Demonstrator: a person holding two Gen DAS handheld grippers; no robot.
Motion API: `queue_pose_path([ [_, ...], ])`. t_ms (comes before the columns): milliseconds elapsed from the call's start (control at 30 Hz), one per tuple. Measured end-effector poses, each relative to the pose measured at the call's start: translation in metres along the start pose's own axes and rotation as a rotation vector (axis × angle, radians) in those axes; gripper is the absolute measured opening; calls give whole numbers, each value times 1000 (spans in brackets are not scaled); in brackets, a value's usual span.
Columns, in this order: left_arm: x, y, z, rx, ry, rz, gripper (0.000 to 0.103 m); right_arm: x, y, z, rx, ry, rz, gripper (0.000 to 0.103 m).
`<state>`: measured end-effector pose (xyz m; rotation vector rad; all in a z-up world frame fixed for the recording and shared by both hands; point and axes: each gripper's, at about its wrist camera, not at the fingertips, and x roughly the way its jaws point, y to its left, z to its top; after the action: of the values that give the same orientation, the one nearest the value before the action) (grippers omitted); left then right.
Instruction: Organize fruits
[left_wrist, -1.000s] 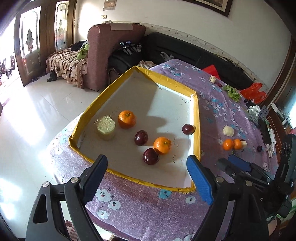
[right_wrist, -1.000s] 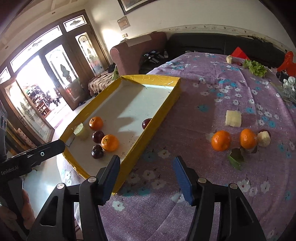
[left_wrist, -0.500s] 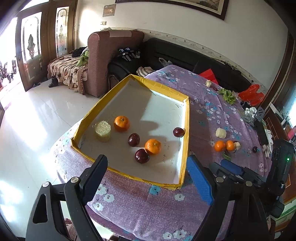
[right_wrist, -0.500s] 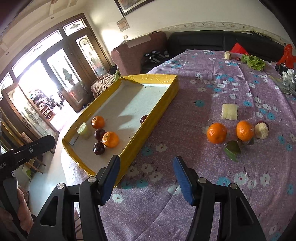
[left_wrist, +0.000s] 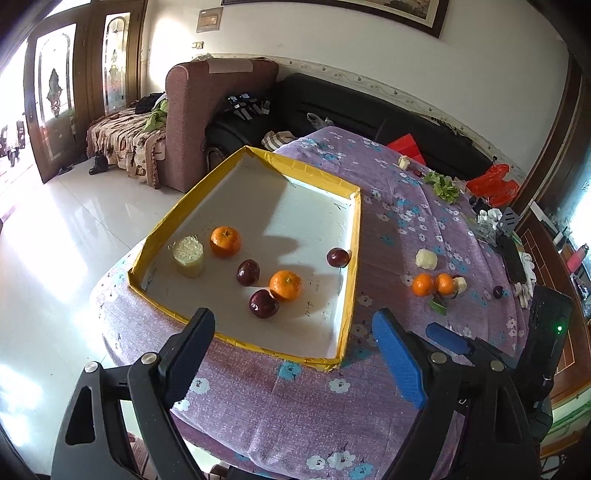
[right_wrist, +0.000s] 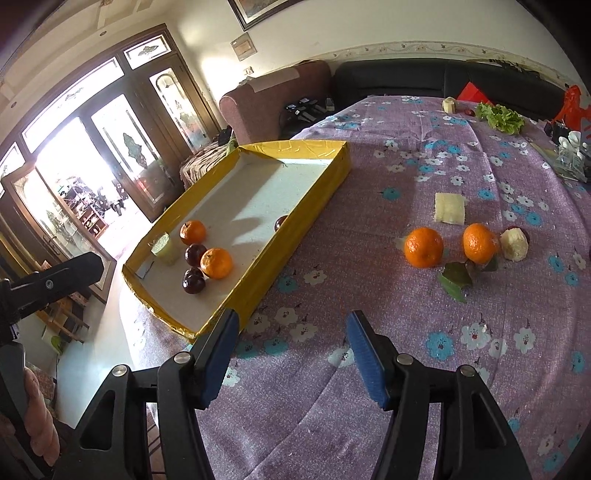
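A yellow-rimmed tray (left_wrist: 353, 258) (right_wrist: 295, 236) lies on the purple flowered tablecloth. It holds two oranges (left_wrist: 225, 242) (left_wrist: 285, 285), three dark red fruits (left_wrist: 248, 272) (left_wrist: 263, 303) (left_wrist: 338, 257) and a pale cylinder piece (left_wrist: 188, 256). To its right, two more oranges (right_wrist: 423, 246) (right_wrist: 480, 243) sit on the cloth beside pale cut pieces (right_wrist: 449, 208) (right_wrist: 514, 243). My left gripper (left_wrist: 291, 325) hangs open above the tray's near rim with nothing between its fingers. My right gripper (right_wrist: 293, 321) is open over bare cloth, near the tray's front right corner.
The table's near edge drops to a shiny floor on the left. Lettuce (right_wrist: 500, 117), a red bag (left_wrist: 493, 184) and small clutter sit at the far right of the table. An armchair (left_wrist: 218, 110) and a black sofa (left_wrist: 369, 107) stand behind.
My left gripper has drawn back and up, so the tray looks smaller and farther. The right gripper has hardly moved. Both stay open, and no fruit has moved.
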<state>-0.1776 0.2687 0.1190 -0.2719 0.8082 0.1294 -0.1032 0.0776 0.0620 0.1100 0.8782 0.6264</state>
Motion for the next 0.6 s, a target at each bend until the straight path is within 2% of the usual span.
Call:
queue_pose_path([
  [267,11,-12,-2,26,32,-15,87,-6,-18,-5,31,0,-26,66],
  [400,19,-21,0,38,48,-44,87,-30,-46,5,85,-45,-76,66],
  [500,31,-29,0,65,59,-68,87,-58,-80,14,126,-103,-150,66],
  [600,49,-42,-4,90,99,-137,87,-73,-123,22,183,-124,-270,66],
])
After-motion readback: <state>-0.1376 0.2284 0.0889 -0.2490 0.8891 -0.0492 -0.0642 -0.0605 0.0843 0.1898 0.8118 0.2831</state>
